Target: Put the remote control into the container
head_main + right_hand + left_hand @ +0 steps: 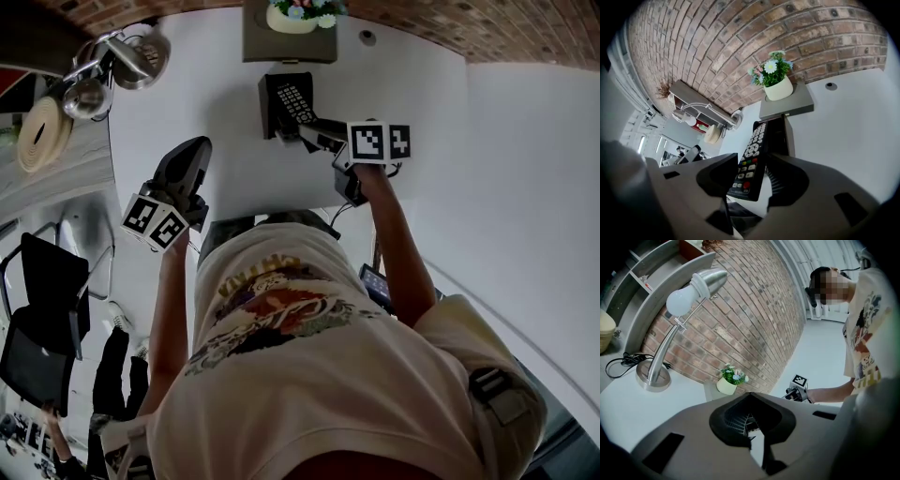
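The black remote control (295,101) (751,164) has rows of white and coloured buttons. My right gripper (305,131) (752,174) is shut on its near end and holds it tilted above the table. The remote's far end reaches the open black container (270,112) (782,133), which stands on the white table (422,112). My left gripper (192,150) (751,425) hangs off to the left, well away from the container, shut with nothing in it. From the left gripper view the right gripper (796,391) shows small in the distance.
Just behind the container a potted plant (292,17) (777,84) stands on a grey block (291,42). A silver desk lamp (131,61) (689,291) is at the back left, a small round cap (367,37) at the back right. A brick wall (740,42) closes the far side.
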A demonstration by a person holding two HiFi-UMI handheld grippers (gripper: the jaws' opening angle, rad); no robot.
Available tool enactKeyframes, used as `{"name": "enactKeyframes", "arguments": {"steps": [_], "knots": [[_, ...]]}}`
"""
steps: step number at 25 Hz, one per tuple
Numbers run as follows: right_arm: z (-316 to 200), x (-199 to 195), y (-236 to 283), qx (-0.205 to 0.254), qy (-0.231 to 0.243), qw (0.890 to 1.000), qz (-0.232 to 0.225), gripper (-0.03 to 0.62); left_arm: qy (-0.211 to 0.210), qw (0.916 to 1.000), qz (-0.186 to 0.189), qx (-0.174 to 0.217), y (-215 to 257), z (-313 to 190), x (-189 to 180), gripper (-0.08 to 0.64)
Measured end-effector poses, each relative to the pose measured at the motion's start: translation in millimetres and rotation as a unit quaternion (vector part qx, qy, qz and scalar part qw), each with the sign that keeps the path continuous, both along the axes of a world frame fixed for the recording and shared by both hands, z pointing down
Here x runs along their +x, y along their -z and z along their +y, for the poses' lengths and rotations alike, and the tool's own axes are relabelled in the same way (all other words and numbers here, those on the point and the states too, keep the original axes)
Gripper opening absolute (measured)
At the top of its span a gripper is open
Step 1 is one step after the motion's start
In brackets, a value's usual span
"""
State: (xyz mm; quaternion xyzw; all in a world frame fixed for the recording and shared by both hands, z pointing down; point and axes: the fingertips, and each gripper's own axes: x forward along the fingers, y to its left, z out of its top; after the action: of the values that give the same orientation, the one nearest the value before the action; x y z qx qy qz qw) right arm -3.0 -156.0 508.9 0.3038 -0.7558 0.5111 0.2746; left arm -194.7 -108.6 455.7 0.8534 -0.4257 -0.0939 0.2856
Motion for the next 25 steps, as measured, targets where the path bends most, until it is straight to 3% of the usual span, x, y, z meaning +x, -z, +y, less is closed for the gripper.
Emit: {"name": "enactKeyframes", "arguments": {"steps": [3, 8, 12, 15, 20, 23, 25], "knots": [[-14, 0, 8, 0.012, -0.029, 0.999, -0.017, 0.142, 0.001, 1.0, 0.0, 0.0, 1, -1, 0, 0.006], [-25, -4, 15, 0.064, -0.014, 0.998, 0.003, 0.123, -0.002, 1.0, 0.0, -0.002, 0, -1, 1, 0.005], [-27, 1, 11, 0.024, -0.08, 0.995, -0.049, 0.11, -0.008, 1.0, 0.001, -0.003, 0, -2, 6, 0.005], [-25, 12, 10, -0.03, -0.15, 0.982, -0.107, 0.092, -0.015, 0.9999, 0.002, 0.0, 4, -4, 11, 0.005], [-14, 18, 17, -0.048, -0.205, 0.966, -0.152, 0.087, -0.026, 0.9997, 0.002, -0.002, 3, -5, 18, 0.005], [-13, 18, 14, -0.077, -0.278, 0.937, -0.2, 0.087, -0.031, 0.9995, 0.001, -0.004, 2, -5, 22, 0.005], [-12, 23, 9, -0.088, -0.32, 0.921, -0.206, 0.086, -0.036, 0.9994, 0.001, -0.003, 4, -5, 25, 0.005]]}}
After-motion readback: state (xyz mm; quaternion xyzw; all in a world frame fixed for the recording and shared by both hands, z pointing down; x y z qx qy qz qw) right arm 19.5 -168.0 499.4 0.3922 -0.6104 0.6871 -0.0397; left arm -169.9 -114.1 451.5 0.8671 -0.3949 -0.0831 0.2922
